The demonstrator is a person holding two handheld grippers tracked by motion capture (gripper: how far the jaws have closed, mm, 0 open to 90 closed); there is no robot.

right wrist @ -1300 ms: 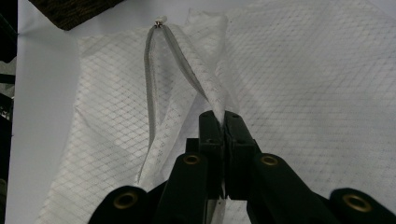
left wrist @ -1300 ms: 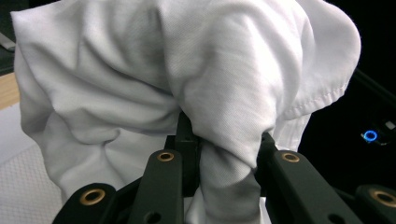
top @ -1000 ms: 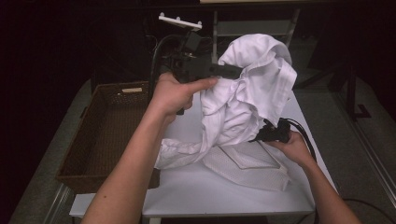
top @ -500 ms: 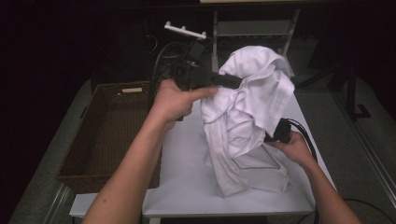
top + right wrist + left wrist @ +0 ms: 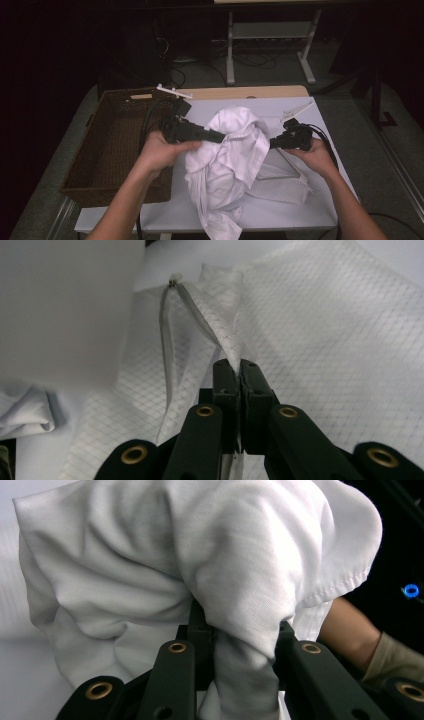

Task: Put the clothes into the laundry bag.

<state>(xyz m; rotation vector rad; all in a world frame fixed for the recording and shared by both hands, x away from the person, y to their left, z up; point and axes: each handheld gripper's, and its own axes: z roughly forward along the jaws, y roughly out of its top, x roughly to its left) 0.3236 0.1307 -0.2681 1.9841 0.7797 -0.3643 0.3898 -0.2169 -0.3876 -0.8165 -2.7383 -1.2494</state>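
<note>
A white garment (image 5: 230, 160) hangs in a crumpled bunch over the middle of the white table (image 5: 280, 215). My left gripper (image 5: 222, 137) reaches in from the left and is shut on a fold of it; in the left gripper view the cloth (image 5: 215, 555) is pinched between the jaws of the left gripper (image 5: 240, 630) and drapes over them. A white mesh laundry bag (image 5: 282, 186) lies flat on the table to the right. My right gripper (image 5: 274, 143) is shut on the bag's zipper edge (image 5: 220, 335), with the right gripper (image 5: 239, 367) lifting that edge off the mesh (image 5: 330, 340).
A brown wicker basket (image 5: 112, 150) stands at the left, against the table's side. Black cables (image 5: 150, 120) trail from the left gripper over the basket. The table's far edge has a wooden strip (image 5: 250, 92); white desk legs (image 5: 310, 55) stand on the floor behind.
My left gripper has come down with the garment, from held high to low over the table, and the cloth now bunches lower. The right hand has stayed put on the mesh bag.
</note>
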